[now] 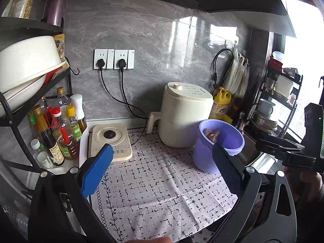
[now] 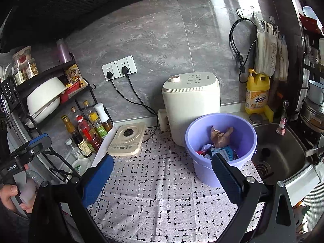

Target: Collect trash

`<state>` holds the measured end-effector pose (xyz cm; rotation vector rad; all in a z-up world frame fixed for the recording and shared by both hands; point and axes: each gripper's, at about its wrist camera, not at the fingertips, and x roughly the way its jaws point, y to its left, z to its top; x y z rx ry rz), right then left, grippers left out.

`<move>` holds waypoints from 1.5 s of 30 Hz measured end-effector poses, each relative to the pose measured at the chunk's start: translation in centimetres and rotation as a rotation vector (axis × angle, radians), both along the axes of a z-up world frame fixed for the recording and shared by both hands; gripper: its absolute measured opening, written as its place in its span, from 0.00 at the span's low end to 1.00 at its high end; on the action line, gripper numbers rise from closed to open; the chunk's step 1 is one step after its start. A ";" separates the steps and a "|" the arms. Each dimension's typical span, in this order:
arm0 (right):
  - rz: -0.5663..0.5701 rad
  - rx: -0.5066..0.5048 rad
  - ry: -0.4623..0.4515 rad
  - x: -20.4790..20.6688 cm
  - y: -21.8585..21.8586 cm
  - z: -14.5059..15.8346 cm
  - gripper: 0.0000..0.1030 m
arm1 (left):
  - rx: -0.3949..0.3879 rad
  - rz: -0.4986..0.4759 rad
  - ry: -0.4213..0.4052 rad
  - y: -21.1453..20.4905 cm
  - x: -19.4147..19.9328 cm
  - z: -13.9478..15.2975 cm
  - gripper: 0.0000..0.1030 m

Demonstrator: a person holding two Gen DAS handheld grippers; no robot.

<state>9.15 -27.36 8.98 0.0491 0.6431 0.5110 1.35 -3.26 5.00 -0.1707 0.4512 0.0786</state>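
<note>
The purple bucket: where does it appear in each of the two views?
Left wrist view: purple bucket right of centre, partly behind the right finger.
Right wrist view: purple bucket right of centre, trash visible inside, beside the sink.
Shared landmark: the cream appliance directly behind it.

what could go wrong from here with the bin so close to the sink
1. The purple bin stands at the cloth's edge beside the sink; a nudge from the open right gripper might tip it in.
2. The crumpled brown paper sits high on the pile and may fall out if the bin is moved.
3. The patterned cloth has creases, so dragging the bin could snag.
</note>
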 end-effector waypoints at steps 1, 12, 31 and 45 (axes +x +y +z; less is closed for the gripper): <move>-0.003 -0.001 -0.002 -0.4 0.1 0.0 0.92 | -0.002 -0.001 -0.003 0.1 -0.4 0.0 0.94; -0.012 0.001 -0.029 -4.7 1.0 -0.3 0.92 | -0.001 -0.017 -0.047 0.9 -4.1 0.0 0.94; -0.029 0.001 -0.032 -6.3 2.0 -0.3 0.92 | -0.013 -0.024 -0.049 1.9 -5.0 0.1 0.94; -0.032 0.001 -0.012 -6.2 1.8 -1.1 0.92 | 0.004 0.007 -0.043 1.7 -5.5 -0.1 0.94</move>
